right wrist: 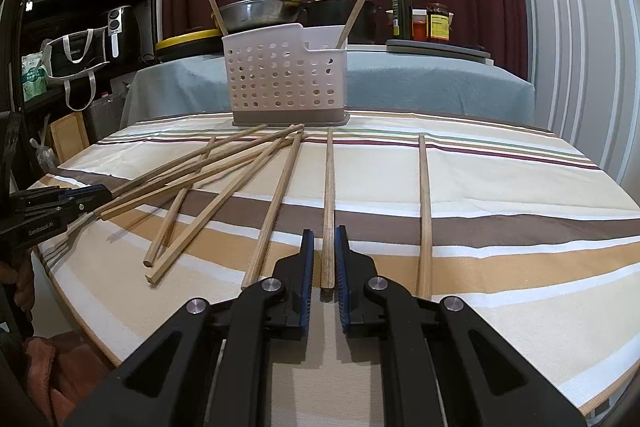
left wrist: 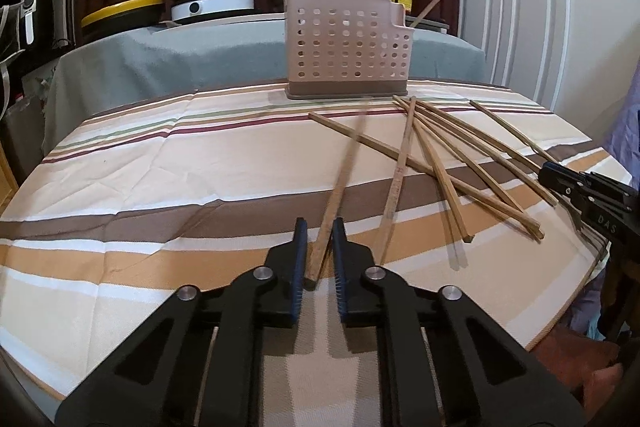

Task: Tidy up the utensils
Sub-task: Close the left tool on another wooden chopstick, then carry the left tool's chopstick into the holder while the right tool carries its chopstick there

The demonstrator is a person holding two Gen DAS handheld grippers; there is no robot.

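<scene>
Wooden chopsticks (right wrist: 224, 183) lie scattered on the striped tablecloth (left wrist: 160, 167) before the perforated holder (left wrist: 346, 47); left gripper (left wrist: 318, 227) and right gripper (right wrist: 324, 235), both low and level, each bracket one chopstick end, jaws narrowly apart; clamping cannot be told.

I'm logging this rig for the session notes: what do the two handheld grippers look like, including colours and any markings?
Both are matte black plastic with cut-out linkage arms, round silver pivot pins and blue ribbed pads on the fingers. The left gripper reads "GenRobot.AI" in pale lettering on its side, seen from the right wrist view. The right gripper shows the letters "DAS" on its body in the left wrist view. No cables visible.
</scene>
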